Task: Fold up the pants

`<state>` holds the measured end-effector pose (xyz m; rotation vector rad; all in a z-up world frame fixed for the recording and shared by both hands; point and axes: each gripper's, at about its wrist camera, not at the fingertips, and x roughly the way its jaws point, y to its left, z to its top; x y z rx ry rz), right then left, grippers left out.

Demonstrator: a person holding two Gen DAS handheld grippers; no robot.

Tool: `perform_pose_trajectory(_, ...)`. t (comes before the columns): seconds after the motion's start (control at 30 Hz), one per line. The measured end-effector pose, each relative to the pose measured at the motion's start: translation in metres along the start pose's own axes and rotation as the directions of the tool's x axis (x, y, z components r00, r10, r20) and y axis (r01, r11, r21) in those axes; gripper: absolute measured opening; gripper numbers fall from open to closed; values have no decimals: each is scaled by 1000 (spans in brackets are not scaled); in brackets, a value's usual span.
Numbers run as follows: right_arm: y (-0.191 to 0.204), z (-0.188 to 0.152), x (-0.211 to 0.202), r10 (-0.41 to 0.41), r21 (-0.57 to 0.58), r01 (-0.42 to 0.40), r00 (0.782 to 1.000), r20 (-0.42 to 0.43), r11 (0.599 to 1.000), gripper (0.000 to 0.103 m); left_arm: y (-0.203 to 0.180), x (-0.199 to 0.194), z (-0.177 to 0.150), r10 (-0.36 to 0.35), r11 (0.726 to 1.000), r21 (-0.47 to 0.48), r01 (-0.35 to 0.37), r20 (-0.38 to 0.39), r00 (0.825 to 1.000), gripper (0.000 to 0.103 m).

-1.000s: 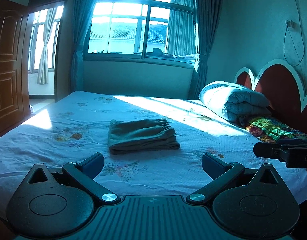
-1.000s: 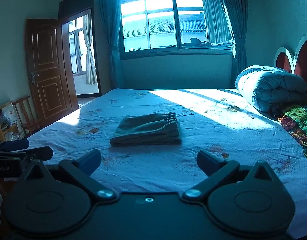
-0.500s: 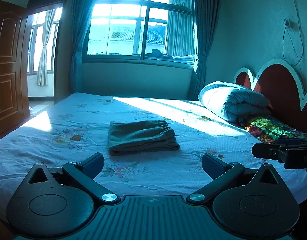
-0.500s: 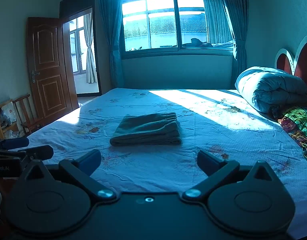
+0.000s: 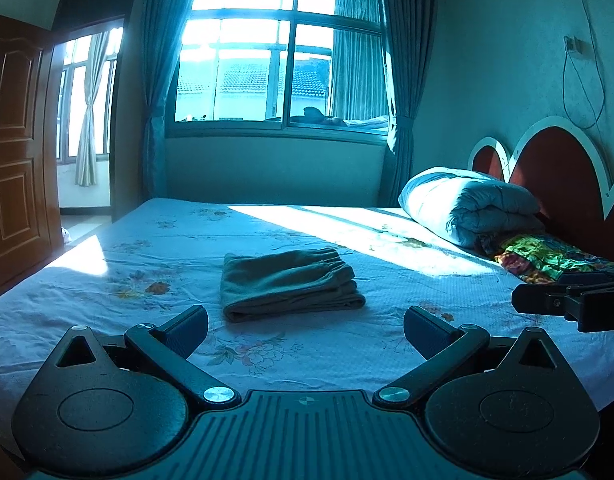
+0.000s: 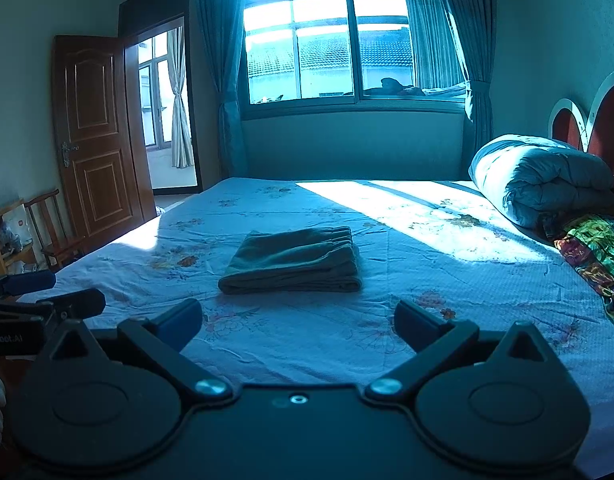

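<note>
The dark olive pants (image 5: 289, 283) lie folded into a compact rectangle in the middle of the bed, waistband toward the far right; they also show in the right wrist view (image 6: 293, 262). My left gripper (image 5: 305, 330) is open and empty, held back near the bed's front edge, short of the pants. My right gripper (image 6: 298, 322) is open and empty, also back from the pants. The right gripper's tips show at the right edge of the left wrist view (image 5: 567, 304). The left gripper shows at the left edge of the right wrist view (image 6: 47, 304).
The bed has a light floral sheet (image 5: 147, 280). A rolled blue quilt (image 5: 471, 206) and a colourful cloth (image 5: 555, 260) lie by the red headboard (image 5: 559, 168) at right. A window with curtains is behind the bed; a wooden door (image 6: 95, 136) and chair (image 6: 53, 228) stand at left.
Both grippers have drifted slightly; the view of the bed shifts a little. The pants have not moved and both grippers stay open.
</note>
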<state>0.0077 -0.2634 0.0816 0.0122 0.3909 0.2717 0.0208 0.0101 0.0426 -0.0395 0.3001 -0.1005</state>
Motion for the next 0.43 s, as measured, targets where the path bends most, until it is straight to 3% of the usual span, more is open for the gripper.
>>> perform_pose_trajectory(0.43,0,1,-1,-1,-3,1,1000,2,1000,97,-1,-3,2,-2,1000,0,2,14,1000,103)
